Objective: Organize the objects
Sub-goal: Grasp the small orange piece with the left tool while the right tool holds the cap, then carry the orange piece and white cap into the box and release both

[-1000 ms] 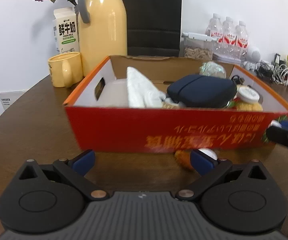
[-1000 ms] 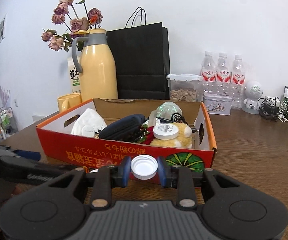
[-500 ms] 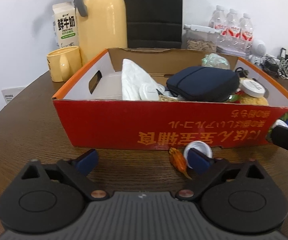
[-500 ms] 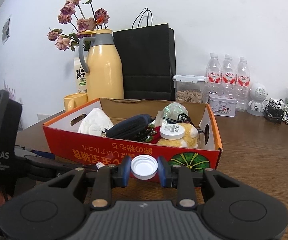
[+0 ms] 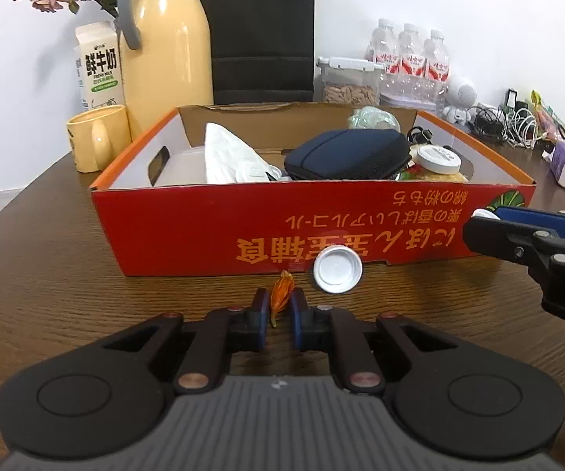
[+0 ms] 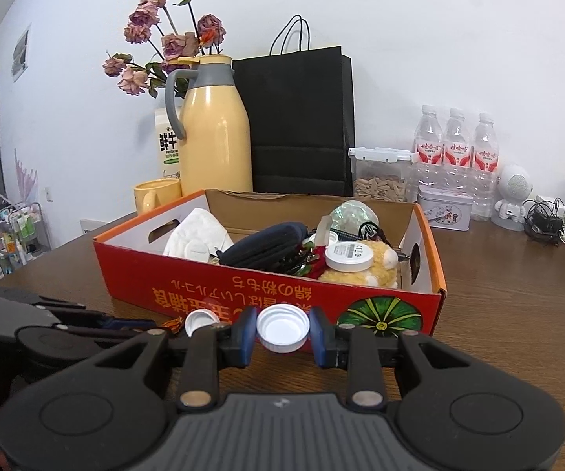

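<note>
Before the red box (image 5: 188, 231): 2 white caps (image 5: 337, 269), 1 orange petal (image 5: 281, 293).

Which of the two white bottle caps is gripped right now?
The cap clamped in the right gripper, hollow side facing the camera. The other cap lies loose on the table before the red box.

My left gripper (image 5: 280, 306) is pinched on a small orange dried petal (image 5: 281, 293) on the brown table (image 5: 46, 274). Just right of it, a white bottle cap (image 5: 337, 269) leans against the red box (image 5: 211, 227). My right gripper (image 5: 482, 218) reaches in from the right edge, holding another white cap (image 5: 483, 213).
</note>
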Action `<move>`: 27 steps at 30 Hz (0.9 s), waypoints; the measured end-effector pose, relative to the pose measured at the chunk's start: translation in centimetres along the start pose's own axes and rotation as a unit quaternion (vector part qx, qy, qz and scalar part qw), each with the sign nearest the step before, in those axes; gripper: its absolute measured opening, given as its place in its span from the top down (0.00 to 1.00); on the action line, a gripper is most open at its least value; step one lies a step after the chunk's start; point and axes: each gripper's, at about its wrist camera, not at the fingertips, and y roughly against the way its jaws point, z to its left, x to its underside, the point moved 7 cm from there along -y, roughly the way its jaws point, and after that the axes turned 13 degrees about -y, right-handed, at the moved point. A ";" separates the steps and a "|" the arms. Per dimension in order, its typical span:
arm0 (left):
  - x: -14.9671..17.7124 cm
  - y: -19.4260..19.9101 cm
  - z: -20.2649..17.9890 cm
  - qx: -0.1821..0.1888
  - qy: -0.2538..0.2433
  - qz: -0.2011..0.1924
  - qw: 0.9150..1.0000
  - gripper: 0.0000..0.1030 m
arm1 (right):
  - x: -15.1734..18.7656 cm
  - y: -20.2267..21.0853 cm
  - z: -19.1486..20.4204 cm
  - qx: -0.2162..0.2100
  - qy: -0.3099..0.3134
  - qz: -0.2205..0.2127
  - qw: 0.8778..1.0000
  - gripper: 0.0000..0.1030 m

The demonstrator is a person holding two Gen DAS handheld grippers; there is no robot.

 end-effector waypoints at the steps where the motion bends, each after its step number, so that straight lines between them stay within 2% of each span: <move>1: 0.0 0.2 0.0 -0.002 0.000 -0.003 1.000 0.88 | 0.0 0.0 0.1 -0.001 0.001 0.000 1.000 0.73; 18: 0.2 4.6 0.2 0.006 -0.005 -0.083 0.997 0.89 | 0.4 0.1 0.5 -0.006 0.007 0.000 1.000 0.73; 22: -0.6 6.4 0.7 0.001 -0.005 -0.116 0.993 0.89 | -0.1 0.7 0.6 -0.012 0.008 -0.015 1.000 0.73; 27: -3.1 7.9 1.8 -0.019 -0.017 -0.163 0.986 0.89 | -1.7 1.3 0.9 -0.017 0.016 -0.036 0.999 0.73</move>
